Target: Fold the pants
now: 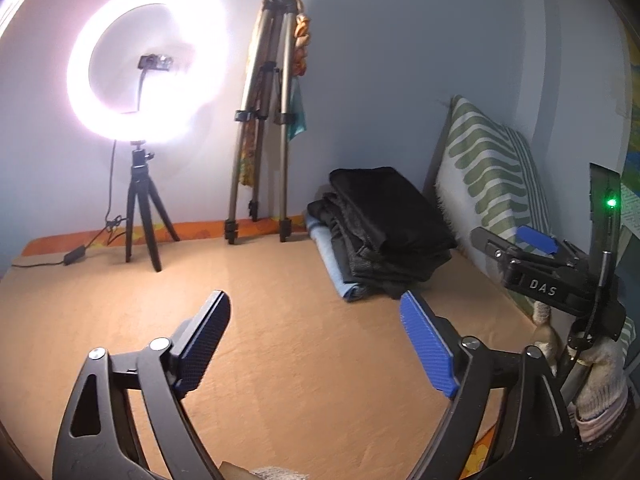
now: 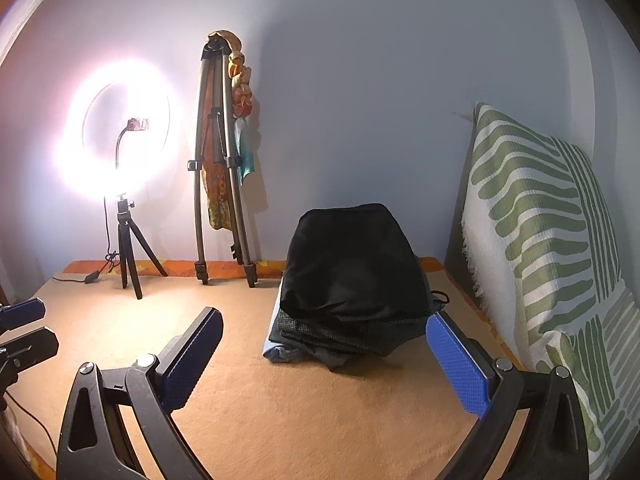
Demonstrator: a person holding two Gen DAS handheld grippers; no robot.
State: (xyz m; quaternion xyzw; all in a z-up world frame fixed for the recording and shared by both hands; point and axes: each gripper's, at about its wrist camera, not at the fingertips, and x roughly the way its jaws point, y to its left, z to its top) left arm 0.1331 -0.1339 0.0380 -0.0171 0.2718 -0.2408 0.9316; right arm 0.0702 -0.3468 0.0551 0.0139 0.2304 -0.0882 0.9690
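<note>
Folded pants stack [image 2: 352, 280]: far right on tan blanket [image 2: 280, 400], beside striped pillow [image 2: 540, 240]. Soft, limp, light; top black pair likely slippery. Grasp at folded edge. Left gripper [image 1: 316, 344], right gripper [image 2: 324, 360]: fingers apart, empty.

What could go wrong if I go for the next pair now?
The stack of folded pants sits loose; pulling one with the open right tongs may drag the others out of fold. The ring light stands on a small tripod with a cable trailing across the surface; a sweep of the left tongs could snag it.
</note>
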